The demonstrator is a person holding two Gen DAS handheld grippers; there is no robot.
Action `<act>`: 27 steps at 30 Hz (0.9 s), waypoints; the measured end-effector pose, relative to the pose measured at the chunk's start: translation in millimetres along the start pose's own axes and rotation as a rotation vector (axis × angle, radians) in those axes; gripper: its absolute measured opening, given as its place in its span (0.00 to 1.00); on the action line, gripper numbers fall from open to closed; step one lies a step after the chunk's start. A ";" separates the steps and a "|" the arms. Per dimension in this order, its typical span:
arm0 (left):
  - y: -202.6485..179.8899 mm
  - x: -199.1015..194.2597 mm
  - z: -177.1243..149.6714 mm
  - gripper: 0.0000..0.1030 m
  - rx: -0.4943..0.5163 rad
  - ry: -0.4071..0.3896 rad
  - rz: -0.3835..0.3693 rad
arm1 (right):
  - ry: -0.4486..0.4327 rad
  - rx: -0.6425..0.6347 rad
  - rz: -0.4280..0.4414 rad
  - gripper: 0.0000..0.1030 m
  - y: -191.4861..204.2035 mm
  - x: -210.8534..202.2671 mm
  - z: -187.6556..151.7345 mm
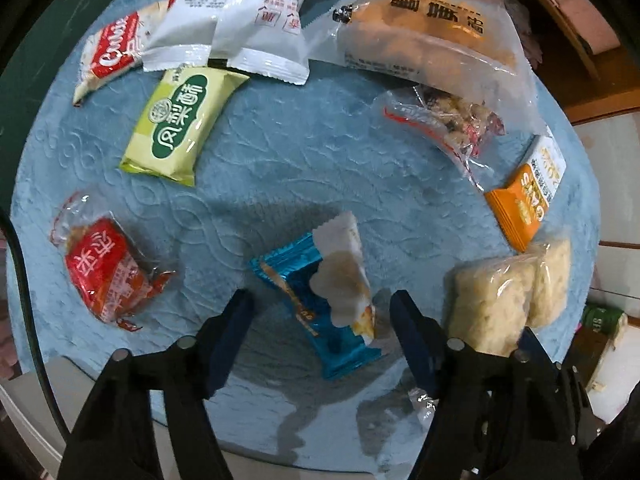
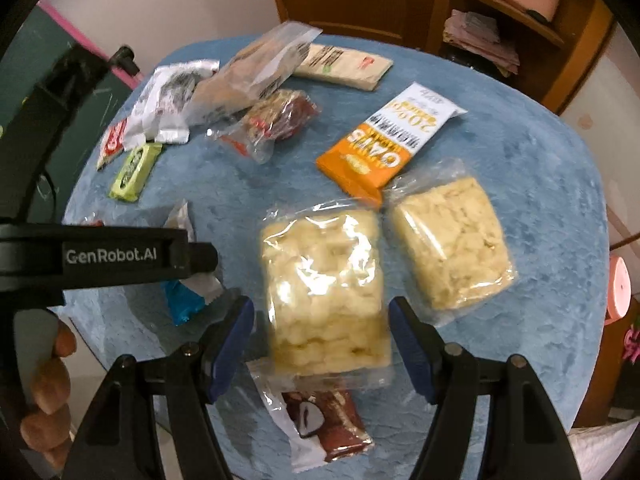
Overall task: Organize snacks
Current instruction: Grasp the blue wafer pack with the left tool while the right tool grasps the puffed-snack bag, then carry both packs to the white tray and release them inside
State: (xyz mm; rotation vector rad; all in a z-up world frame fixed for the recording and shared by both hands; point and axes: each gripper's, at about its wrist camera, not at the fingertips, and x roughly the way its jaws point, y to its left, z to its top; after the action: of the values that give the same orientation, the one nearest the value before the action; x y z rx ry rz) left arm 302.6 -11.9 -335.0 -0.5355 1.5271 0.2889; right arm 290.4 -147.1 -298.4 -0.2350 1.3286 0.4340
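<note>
Many wrapped snacks lie on a round blue cloth-covered table [image 1: 304, 152]. My left gripper [image 1: 322, 316] is open just above a blue-and-white snack packet [image 1: 320, 300], its fingers on either side of it. My right gripper [image 2: 320, 320] is open around a clear pack of pale rice crackers [image 2: 324, 284], apart from it. A second cracker pack [image 2: 452, 244] lies to its right. A brown chocolate packet [image 2: 324, 424] lies under the right gripper. The left gripper's body [image 2: 112, 258] shows in the right wrist view.
A green pastry packet [image 1: 180, 120], a red packet [image 1: 108, 272], white wrappers [image 1: 248, 20], a long clear bread bag [image 1: 432, 36], a nut bar [image 1: 452, 124] and an orange oats bar [image 2: 384, 148] lie around. A wooden shelf [image 2: 520, 20] stands behind the table.
</note>
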 end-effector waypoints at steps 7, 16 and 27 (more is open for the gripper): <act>-2.6 -8.2 -3.1 0.30 0.045 -0.042 0.042 | 0.041 -0.045 -0.046 0.67 6.6 20.8 -8.9; -0.7 -46.7 -25.3 0.28 0.095 -0.109 0.001 | -0.029 0.002 -0.009 0.60 0.4 -1.0 -14.5; 16.0 -184.1 -92.0 0.28 0.336 -0.300 -0.047 | -0.233 0.047 0.025 0.60 18.0 -112.9 -40.0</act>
State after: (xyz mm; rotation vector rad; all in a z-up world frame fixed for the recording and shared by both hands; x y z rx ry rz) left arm 207.5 -16.7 -151.8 -0.2477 1.2354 0.0683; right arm 227.3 -166.6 -196.9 -0.1249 1.1131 0.4370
